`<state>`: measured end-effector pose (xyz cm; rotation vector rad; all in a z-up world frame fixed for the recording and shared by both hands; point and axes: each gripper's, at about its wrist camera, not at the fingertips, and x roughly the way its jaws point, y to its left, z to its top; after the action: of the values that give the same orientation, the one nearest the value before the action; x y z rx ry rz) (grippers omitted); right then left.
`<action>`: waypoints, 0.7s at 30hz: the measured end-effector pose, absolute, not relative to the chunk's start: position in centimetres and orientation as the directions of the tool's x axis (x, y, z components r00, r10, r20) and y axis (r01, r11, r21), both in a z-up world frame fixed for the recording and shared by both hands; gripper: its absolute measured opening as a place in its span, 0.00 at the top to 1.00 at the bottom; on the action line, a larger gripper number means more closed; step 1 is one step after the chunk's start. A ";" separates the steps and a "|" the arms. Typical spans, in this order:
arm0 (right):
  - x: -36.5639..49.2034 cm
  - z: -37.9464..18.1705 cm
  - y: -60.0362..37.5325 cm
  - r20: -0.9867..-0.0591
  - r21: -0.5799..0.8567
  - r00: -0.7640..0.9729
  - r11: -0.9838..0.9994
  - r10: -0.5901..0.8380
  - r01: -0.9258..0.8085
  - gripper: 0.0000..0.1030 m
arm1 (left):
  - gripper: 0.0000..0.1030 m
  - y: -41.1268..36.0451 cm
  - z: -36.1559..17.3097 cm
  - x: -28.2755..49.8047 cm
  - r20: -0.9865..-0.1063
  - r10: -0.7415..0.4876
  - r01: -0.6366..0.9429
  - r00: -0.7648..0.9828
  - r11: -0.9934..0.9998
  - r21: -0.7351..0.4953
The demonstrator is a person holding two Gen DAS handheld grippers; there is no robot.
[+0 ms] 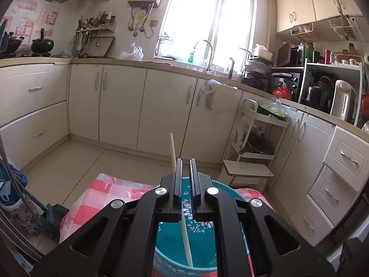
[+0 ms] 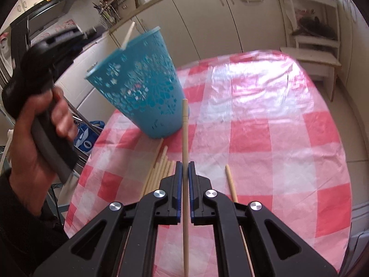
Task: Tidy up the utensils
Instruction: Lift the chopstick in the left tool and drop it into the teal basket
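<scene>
Got the left gripper [image 1: 186, 161] pinched nearly all the way down on the rim of the teal cut-out utensil basket [image 2: 143, 87], wall of it caught between the jaws. Tipped well over, that basket, mouth leaning toward the left edge of the table [image 2: 265, 115], base down near the checked cloth close to that same edge. Can't tell if the base actually touches or sits just off it. Holding one chopstick inside [image 1: 172, 147], tip poking out past the rim. Blurry left hand [image 2: 34, 152] wrapped round the handle, off the table's left side.

Got the right gripper [image 2: 185, 164] squeezed tight on a single pale held chopstick [image 2: 185, 124], gripped partway along, far end aimed at the basket's base and sitting just in front of it. Lying flat by the left edge, just beside the jaws: a loose bundle of chopsticks [image 2: 159, 168]. One more stray chopstick [image 2: 231, 182] on the cloth on the other side of the jaws, apart from the bundle.
</scene>
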<state>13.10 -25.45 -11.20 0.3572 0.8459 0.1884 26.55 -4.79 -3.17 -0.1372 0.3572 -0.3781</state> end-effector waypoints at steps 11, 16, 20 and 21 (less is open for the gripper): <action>12.3 -5.2 -24.7 -0.516 0.367 0.809 0.926 0.280 -0.086 0.94 | 0.79 1.2 -2.0 23.8 -0.295 -0.423 0.315 0.857 0.882 -0.350; 13.9 1.3 -24.9 -0.319 0.431 0.894 0.888 0.316 -0.160 0.94 | 0.59 1.9 -2.6 21.1 -0.316 -0.408 0.292 0.857 0.888 -0.356; 16.3 5.6 -24.6 -0.195 0.470 0.927 0.860 0.322 -0.199 0.94 | 0.53 2.0 -3.5 20.2 -0.353 -0.391 0.277 0.850 0.902 -0.331; 17.0 6.2 -24.4 -0.193 0.466 0.930 0.863 0.314 -0.195 0.94 | 0.53 2.1 -3.5 20.3 -0.362 -0.399 0.282 0.843 0.900 -0.333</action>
<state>16.96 -24.39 6.18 0.4575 0.2681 0.2700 20.28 2.05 -3.53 -0.2737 0.4387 -0.3643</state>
